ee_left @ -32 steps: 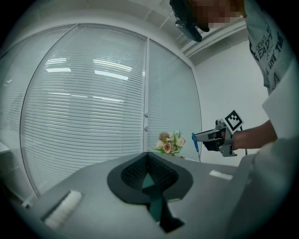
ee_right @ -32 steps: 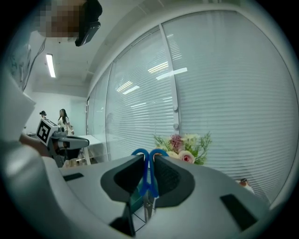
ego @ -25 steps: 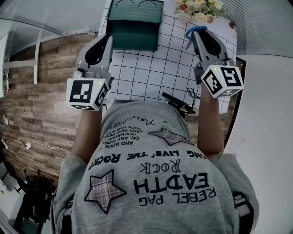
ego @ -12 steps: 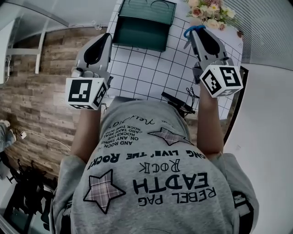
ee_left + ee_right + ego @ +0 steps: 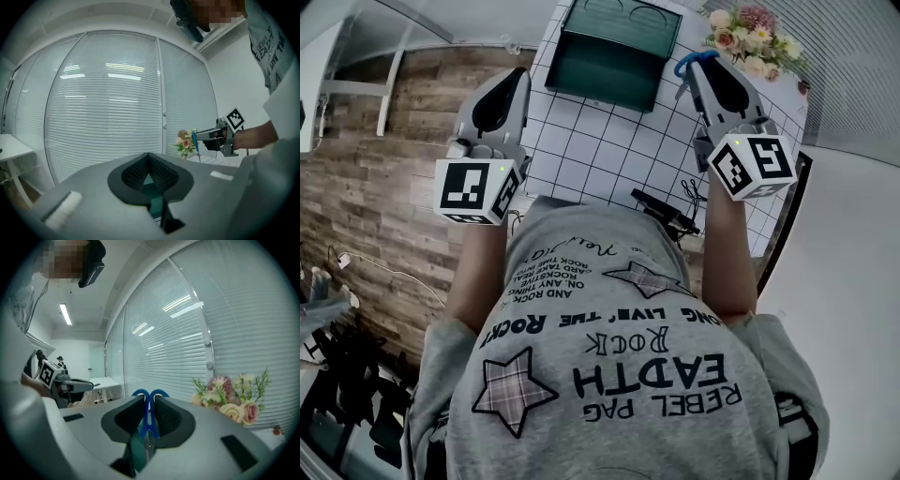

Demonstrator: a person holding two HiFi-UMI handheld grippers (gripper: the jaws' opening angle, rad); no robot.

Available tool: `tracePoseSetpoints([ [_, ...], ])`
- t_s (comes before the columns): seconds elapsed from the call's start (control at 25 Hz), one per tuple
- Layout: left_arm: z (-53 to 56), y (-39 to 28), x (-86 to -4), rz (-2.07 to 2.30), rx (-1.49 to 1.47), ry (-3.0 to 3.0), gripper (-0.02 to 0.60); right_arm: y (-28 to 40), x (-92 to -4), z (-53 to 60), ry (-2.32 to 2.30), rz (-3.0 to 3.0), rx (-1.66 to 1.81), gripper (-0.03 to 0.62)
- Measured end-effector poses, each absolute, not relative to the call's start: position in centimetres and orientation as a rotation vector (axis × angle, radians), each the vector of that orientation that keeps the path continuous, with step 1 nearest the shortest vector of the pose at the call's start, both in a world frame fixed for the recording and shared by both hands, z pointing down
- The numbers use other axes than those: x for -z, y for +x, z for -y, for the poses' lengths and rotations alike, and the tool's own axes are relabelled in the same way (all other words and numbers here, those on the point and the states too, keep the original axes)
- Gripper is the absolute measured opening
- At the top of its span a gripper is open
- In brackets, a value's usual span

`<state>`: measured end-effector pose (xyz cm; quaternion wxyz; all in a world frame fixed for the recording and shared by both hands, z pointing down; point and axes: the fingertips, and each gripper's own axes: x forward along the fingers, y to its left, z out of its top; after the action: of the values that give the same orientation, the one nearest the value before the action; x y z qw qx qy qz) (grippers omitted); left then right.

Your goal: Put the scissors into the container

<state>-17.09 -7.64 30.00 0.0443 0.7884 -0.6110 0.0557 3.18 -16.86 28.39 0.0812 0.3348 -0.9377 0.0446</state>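
Scissors [image 5: 694,64] with blue handles sit clamped between the jaws of the right gripper [image 5: 699,69], at the upper right of the head view. In the right gripper view the scissors [image 5: 149,416] stand in the middle of the frame, the two handle loops poking out past the jaw tips and the metal blades running down between the pads.

They are held above the far right part of the table [image 5: 600,141], just left of the flowers [image 5: 755,42] and right of the container [image 5: 614,52]. The container is a dark green box at the top centre of the head view, lying on the table.

The left gripper [image 5: 517,80] is at the upper left, over the table's left edge. Its jaws meet at the tips with nothing between them, and the green container shows through the gap lower down in its own view.

The table is white with a black grid. A black cable [image 5: 666,211] lies at its near edge. The floor [image 5: 384,187] on the left is wood plank. White blinds [image 5: 108,103] cover a curved window wall behind the table, and a white desk [image 5: 105,383] stands further back in the room.
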Motion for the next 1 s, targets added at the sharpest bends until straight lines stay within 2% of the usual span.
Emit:
tracePoseSetpoints([
  [1.0, 8.9, -19.4, -31.6, 1.87, -0.171, 2.347, 0.009, -1.0, -30.2, 17.8, 0.894, 2.809, -0.19, 0.078],
])
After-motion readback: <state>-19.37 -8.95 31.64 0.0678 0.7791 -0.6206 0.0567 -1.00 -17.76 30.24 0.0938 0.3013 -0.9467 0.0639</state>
